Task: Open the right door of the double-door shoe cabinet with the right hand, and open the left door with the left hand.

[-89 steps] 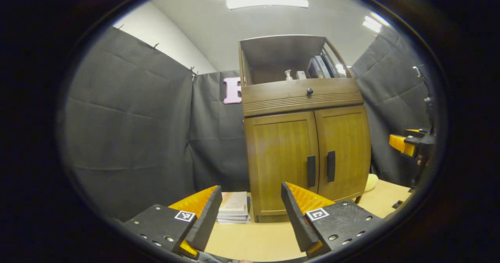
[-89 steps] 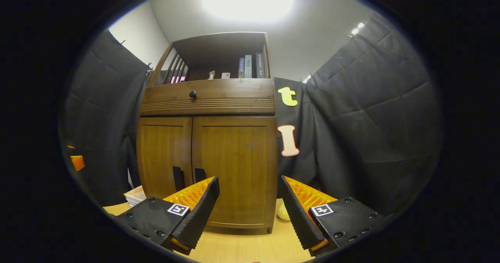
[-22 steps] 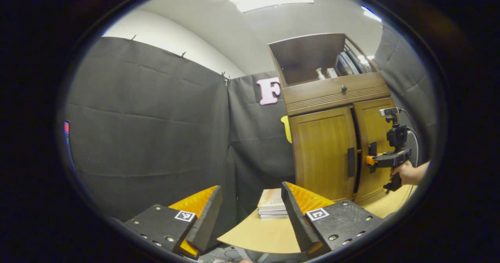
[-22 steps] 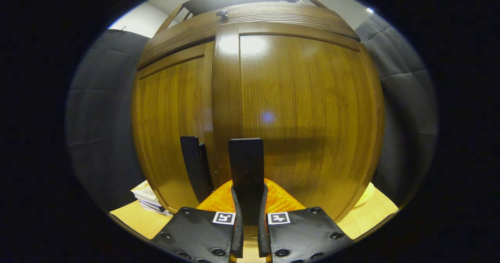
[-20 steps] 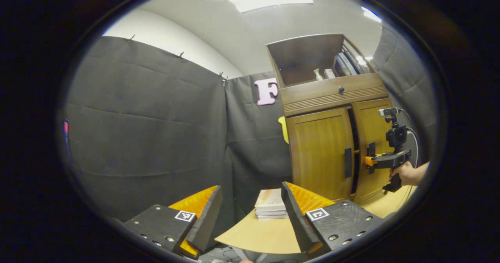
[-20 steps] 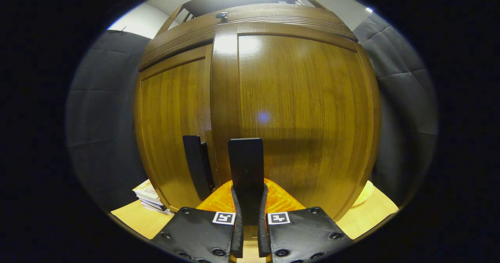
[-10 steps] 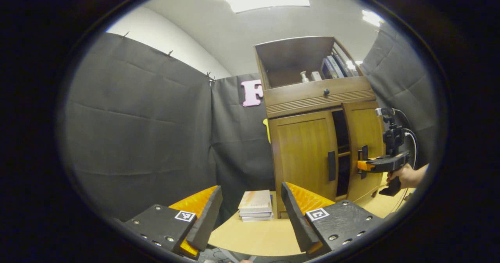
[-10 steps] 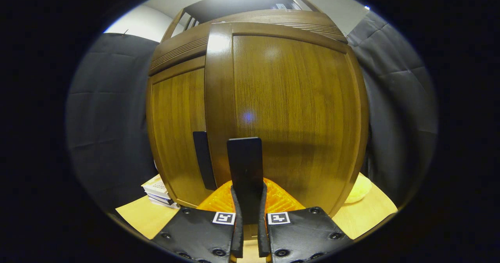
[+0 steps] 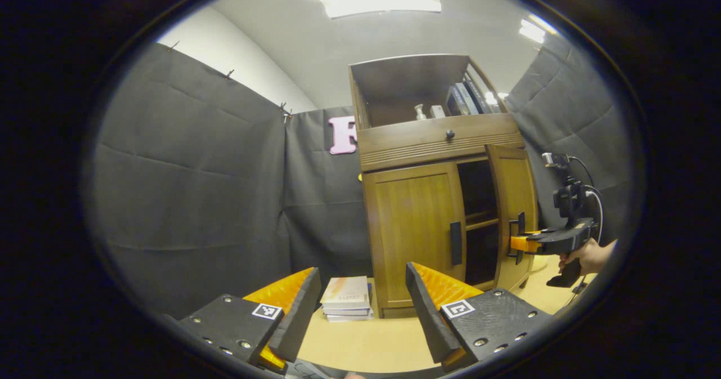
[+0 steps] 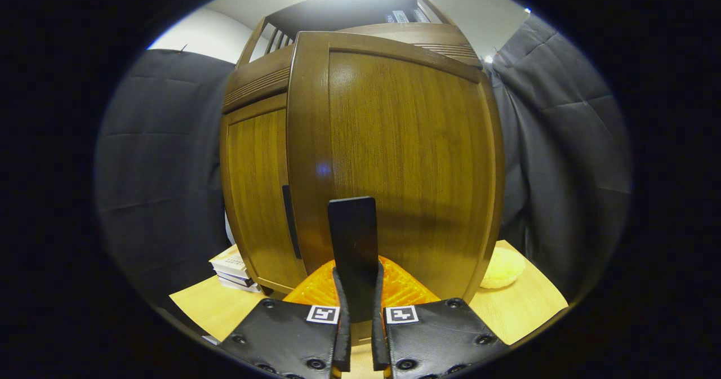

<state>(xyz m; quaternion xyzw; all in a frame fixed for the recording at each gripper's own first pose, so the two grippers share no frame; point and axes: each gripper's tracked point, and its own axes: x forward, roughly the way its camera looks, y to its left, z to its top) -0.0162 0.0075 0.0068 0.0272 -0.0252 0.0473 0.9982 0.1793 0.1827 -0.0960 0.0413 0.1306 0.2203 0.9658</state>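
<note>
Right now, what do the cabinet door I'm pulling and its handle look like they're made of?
The right door looks like wood or wood veneer under a glossy varnish: vertical grain, with a light reflected on it. Solid or veneered, I cannot tell. The handle, clamped by the right hand-held gripper, is a flat matte black bar, plastic or painted metal.

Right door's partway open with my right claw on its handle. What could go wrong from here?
1. The right claw pinches only the lower end of the flat black door handle; as the brown wooden right door swings wider, it may slip off.
2. The left claw is open and well short of the closed left door's black handle, beside the dark opening; a careless reach could miss into that gap.
</note>
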